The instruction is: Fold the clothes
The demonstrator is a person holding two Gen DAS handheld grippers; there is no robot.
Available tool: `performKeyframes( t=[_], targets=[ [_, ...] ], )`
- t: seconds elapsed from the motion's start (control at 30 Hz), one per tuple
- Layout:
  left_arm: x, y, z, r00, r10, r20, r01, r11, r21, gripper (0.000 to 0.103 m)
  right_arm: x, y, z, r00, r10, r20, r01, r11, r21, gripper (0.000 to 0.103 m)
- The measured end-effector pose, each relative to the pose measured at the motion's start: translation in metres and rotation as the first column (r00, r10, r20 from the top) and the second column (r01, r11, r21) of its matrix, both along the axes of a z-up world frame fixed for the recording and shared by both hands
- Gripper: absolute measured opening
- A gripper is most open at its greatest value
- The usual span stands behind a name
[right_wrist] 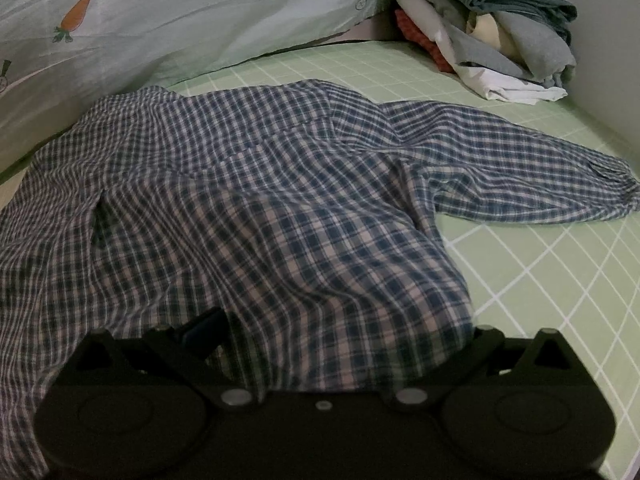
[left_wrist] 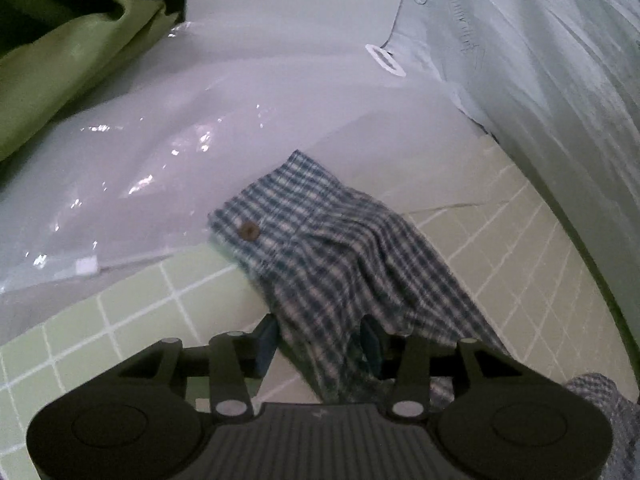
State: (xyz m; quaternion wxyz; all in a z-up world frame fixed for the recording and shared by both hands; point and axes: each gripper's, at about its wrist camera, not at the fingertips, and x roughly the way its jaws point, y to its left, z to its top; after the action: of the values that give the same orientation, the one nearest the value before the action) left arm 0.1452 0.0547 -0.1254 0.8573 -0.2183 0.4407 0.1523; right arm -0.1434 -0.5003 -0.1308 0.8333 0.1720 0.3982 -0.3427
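A blue and white checked shirt [right_wrist: 256, 208] lies spread on the green grid bedsheet [right_wrist: 552, 280], one sleeve [right_wrist: 520, 168] stretched to the right. In the left wrist view its other sleeve [left_wrist: 340, 264], with a brown cuff button [left_wrist: 248, 231], runs between the fingers of my left gripper [left_wrist: 320, 340]. The jaws stand apart around the sleeve, with a gap to the left finger [left_wrist: 266, 340]. My right gripper [right_wrist: 332, 340] stands wide open over the shirt's near edge. Cloth covers its right fingertip; the left fingertip [right_wrist: 204, 328] shows.
A clear plastic bag [left_wrist: 140, 168] lies past the cuff, with green cloth [left_wrist: 72, 64] to the left. A pale pillow [left_wrist: 540, 60] with a carrot print [right_wrist: 74, 16] rises behind. A pile of folded clothes [right_wrist: 492, 36] sits at the back right.
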Motion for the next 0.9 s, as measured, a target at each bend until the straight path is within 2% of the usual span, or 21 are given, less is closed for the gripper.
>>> performKeyframes(
  t=[0.07, 0.1, 0.13, 0.23, 0.37, 0.47, 0.5, 0.57, 0.63, 0.77, 0.83, 0.9],
  targets=[
    [0.006, -0.002, -0.001, 1.000, -0.015, -0.003, 0.016, 0.999, 0.037, 0.039, 0.000, -0.001, 0.000, 1.000, 0.000, 0.002, 0.000, 1.000, -0.002, 0.103],
    [0.008, -0.003, -0.002, 1.000, -0.022, -0.010, 0.022, 0.998, 0.059, 0.012, 0.000, -0.001, 0.000, 1.000, -0.001, 0.004, 0.001, 1.000, -0.004, 0.103],
    [0.009, -0.003, -0.003, 0.999, -0.030, -0.016, 0.032, 0.997, 0.072, 0.005, 0.000, -0.001, 0.000, 1.000, -0.001, 0.005, 0.001, 1.000, -0.006, 0.103],
    [0.004, 0.003, 0.001, 1.000, -0.024, 0.010, 0.023, 0.996, 0.090, 0.004, -0.001, -0.001, -0.001, 1.000, -0.007, 0.009, 0.007, 1.000, -0.010, 0.103],
    [-0.001, 0.023, 0.017, 0.997, 0.009, 0.076, -0.021, 0.987, 0.161, 0.004, -0.003, -0.001, -0.001, 1.000, -0.009, 0.014, 0.010, 1.000, -0.017, 0.103],
    [-0.001, 0.039, 0.021, 0.995, 0.034, 0.089, -0.046, 0.989, 0.138, 0.006, -0.003, -0.002, -0.002, 1.000, -0.008, 0.018, 0.008, 1.000, -0.021, 0.103],
    [-0.003, 0.039, 0.022, 0.996, 0.023, 0.086, -0.034, 0.990, 0.136, 0.012, -0.003, -0.003, -0.002, 1.000, -0.007, 0.019, 0.007, 1.000, -0.022, 0.103],
    [-0.006, 0.038, 0.025, 0.997, 0.001, 0.080, -0.011, 0.991, 0.132, 0.016, -0.003, -0.004, -0.002, 1.000, -0.002, 0.017, 0.002, 1.000, -0.019, 0.103],
    [-0.013, 0.033, 0.028, 0.996, -0.025, 0.083, 0.014, 0.992, 0.129, 0.033, -0.002, -0.007, -0.001, 1.000, 0.006, 0.010, -0.006, 1.000, -0.012, 0.103],
    [-0.031, 0.009, 0.036, 0.991, -0.097, 0.094, 0.089, 0.992, 0.092, 0.046, -0.002, -0.012, 0.002, 0.998, 0.056, -0.020, -0.055, 0.998, 0.020, 0.103],
    [-0.036, -0.011, 0.040, 0.981, -0.167, 0.096, 0.159, 0.983, 0.091, 0.058, 0.000, -0.012, 0.007, 0.995, 0.099, -0.020, -0.099, 0.995, 0.013, 0.103],
    [-0.038, -0.035, 0.042, 0.961, -0.262, 0.091, 0.251, 0.961, 0.114, 0.065, 0.002, -0.012, 0.015, 0.991, 0.133, 0.005, -0.133, 0.991, -0.017, 0.103]
  ],
)
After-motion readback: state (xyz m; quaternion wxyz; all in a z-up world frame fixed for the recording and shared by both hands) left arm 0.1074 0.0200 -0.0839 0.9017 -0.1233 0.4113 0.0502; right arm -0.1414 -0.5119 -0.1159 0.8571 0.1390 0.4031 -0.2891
